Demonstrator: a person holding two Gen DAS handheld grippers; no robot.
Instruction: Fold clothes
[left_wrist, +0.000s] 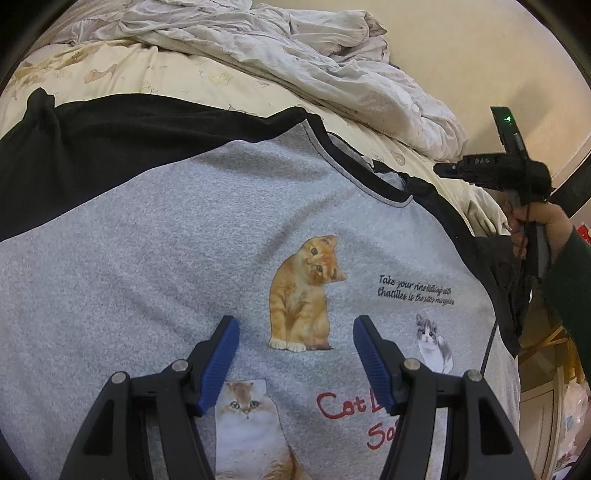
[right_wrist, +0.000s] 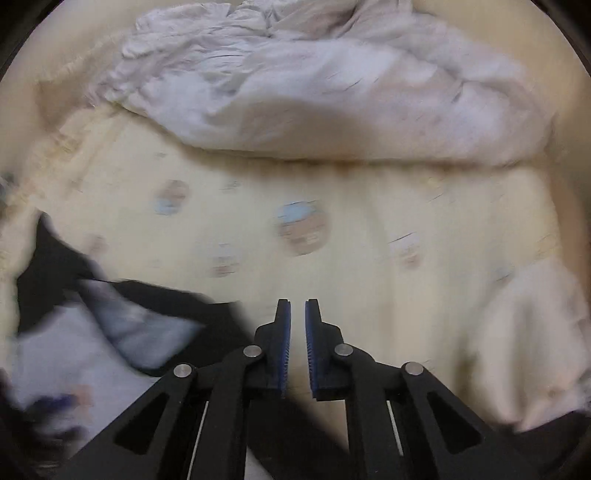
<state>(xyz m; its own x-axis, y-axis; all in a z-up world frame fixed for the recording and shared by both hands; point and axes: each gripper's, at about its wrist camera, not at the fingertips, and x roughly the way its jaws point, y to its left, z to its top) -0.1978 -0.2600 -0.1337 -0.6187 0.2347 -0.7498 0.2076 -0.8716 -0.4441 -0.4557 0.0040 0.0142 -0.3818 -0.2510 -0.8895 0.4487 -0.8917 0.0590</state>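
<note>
A grey T-shirt (left_wrist: 147, 258) with black sleeves, a black neckband and cat prints lies spread flat, front up, on the bed. My left gripper (left_wrist: 295, 332) hovers open just above its chest, with the orange kitten print (left_wrist: 303, 295) showing between the blue pads. My right gripper (left_wrist: 439, 170), held by a hand in a dark green sleeve, is in the air past the shirt's right black sleeve (left_wrist: 491, 266). In the blurred right wrist view my right gripper (right_wrist: 297, 306) shows a narrow gap with nothing in it. The shirt (right_wrist: 74, 350) lies at its lower left.
A crumpled white duvet (left_wrist: 295, 48) is piled at the far side of the bed (right_wrist: 314, 92). The cream printed sheet (left_wrist: 147, 74) lies bare between duvet and shirt. A pale cabinet (left_wrist: 543, 406) stands beyond the bed's right edge.
</note>
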